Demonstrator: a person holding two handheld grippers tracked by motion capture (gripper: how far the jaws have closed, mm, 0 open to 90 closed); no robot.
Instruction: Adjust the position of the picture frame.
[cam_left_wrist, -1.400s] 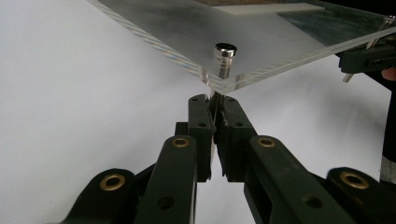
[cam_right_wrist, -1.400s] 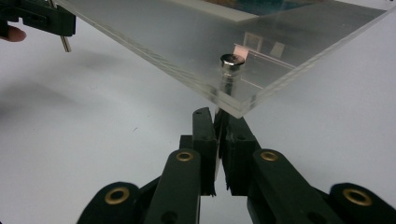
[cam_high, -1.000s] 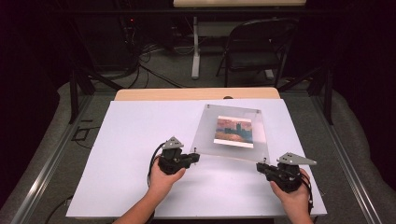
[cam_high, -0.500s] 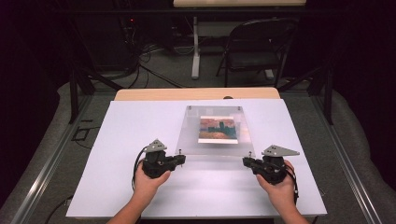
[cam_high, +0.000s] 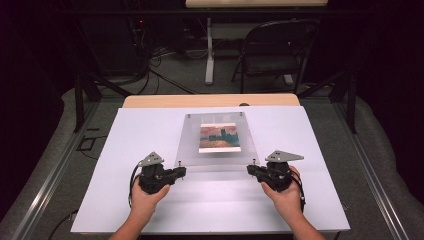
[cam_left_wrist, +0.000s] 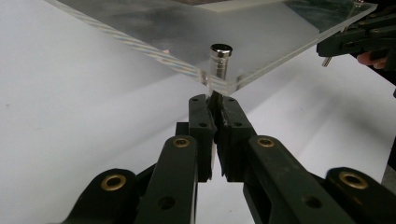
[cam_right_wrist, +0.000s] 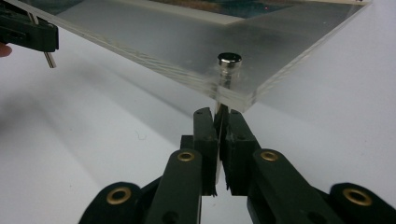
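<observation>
A clear acrylic picture frame (cam_high: 190, 145) with a small landscape print (cam_high: 219, 139) hangs tilted over the white board, its near edge raised. My left gripper (cam_high: 181, 171) is shut on the metal standoff pin at the frame's near-left corner. In the left gripper view the jaws (cam_left_wrist: 215, 105) clamp the pin's stem under the plate, and the pin's head (cam_left_wrist: 220, 50) stands above it. My right gripper (cam_high: 251, 171) is shut on the near-right corner pin. The right gripper view has the jaws (cam_right_wrist: 222, 114) pinching the stem below that pin's head (cam_right_wrist: 229, 60).
A white board (cam_high: 100, 200) covers the wooden table (cam_high: 210, 101). A black folding chair (cam_high: 280, 50) and floor cables (cam_high: 160, 65) lie beyond the table's far edge. Each gripper view catches the other gripper (cam_left_wrist: 355, 39) (cam_right_wrist: 28, 30) at the frame's opposite corner.
Both grippers have carried the frame leftward toward the board's middle and turned it square to the table. Each grip on its corner pin is unchanged.
</observation>
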